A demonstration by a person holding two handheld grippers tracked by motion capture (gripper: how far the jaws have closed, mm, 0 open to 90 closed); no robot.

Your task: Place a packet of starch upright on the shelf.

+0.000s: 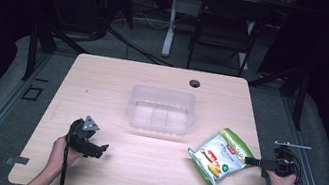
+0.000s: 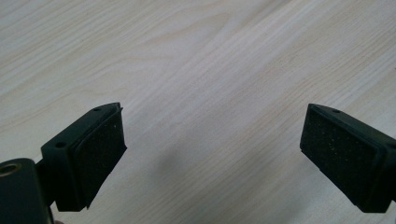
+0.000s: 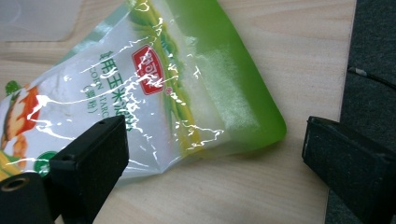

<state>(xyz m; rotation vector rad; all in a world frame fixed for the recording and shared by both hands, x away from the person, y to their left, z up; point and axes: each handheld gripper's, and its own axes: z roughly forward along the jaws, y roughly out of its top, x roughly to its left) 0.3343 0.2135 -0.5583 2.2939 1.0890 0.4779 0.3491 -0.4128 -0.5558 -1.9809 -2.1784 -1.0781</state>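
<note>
Lining up my right gripper on the snack bag, nothing grasped yet.

In the high view my right gripper point(image 1: 248, 160) sits at the lower right of the frame, jaws spread wide, just beside the green edge of the snack bag point(image 1: 218, 157), which lies flat on the table point(image 1: 103, 82). I judge the next move is to push forward so that edge sits between the pads, then close. My left gripper point(image 1: 103, 149), lower left, is wide open and empty over bare wood. The clear bin point(image 1: 161, 109) waits mid-frame.

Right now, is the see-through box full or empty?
Empty. In the high view the clear plastic box shows only its own bare dividers inside; the green snack bag lies outside it on the table.
</note>
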